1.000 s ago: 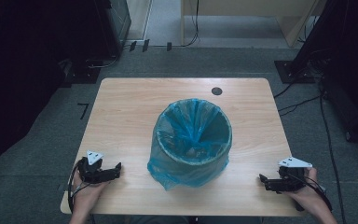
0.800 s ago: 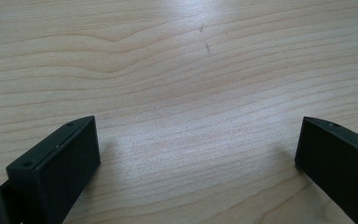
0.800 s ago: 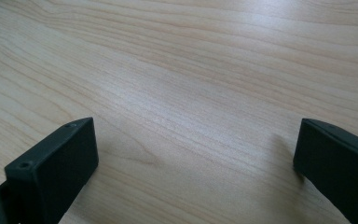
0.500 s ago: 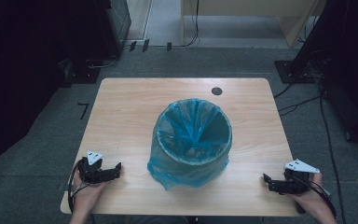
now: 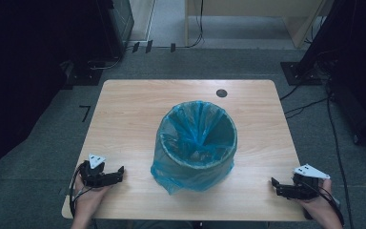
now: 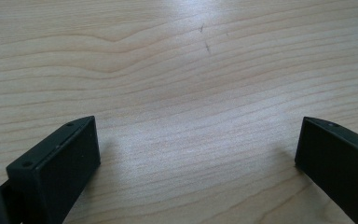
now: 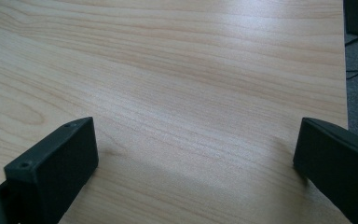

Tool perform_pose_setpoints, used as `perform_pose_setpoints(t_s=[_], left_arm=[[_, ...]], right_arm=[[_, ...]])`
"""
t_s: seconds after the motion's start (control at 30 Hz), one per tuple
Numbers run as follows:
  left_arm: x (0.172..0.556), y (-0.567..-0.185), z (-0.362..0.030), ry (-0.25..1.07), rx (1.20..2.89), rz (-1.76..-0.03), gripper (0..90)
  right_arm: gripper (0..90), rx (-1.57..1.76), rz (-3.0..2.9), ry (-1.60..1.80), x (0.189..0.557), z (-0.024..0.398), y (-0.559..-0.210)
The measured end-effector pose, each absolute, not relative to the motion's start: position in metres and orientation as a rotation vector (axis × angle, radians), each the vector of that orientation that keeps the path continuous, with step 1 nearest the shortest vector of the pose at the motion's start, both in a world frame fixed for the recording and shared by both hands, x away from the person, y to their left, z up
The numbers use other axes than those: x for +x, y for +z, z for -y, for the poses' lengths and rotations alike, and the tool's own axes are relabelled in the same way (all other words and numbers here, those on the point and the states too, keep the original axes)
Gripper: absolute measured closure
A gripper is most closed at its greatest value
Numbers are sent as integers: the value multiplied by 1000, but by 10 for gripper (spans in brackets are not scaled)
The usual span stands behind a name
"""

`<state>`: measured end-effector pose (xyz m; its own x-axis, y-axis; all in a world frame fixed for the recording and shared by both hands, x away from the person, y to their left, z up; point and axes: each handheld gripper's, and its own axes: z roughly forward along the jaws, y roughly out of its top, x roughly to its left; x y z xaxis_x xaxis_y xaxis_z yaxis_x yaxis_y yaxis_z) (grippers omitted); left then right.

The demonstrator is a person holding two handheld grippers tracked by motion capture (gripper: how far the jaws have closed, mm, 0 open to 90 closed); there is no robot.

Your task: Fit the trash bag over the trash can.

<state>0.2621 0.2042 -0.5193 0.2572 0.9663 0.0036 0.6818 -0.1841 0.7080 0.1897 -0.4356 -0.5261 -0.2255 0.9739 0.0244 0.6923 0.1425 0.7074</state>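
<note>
Both grippers down at the near corners, bin between.
I see the left gripper and right gripper with jaws wide apart, empty, on the wooden surface; blue-lined bin stands upright mid-surface, well apart from both.

Your left gripper is a compact black tool with a small pale grey three-cornered plate on top and a thin black cable looping from its back. Your right gripper is the same black build, with a larger pale grey three-cornered plate and a black cable curving behind it. In both gripper views, the jaws are matte black rectangular blocks with flat inner faces and squared edges, each with a small round screw hole in its top face. Your hands and forearms are bare, with no sleeves visible.
</note>
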Motion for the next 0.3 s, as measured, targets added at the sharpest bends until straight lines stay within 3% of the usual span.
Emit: perform_pose_setpoints(t_s=[0.3], left_arm=[[262, -519, -204, 622, 1944, -1489, 0]], right_arm=[[0, 1594, -1979, 842, 190, 435, -526]])
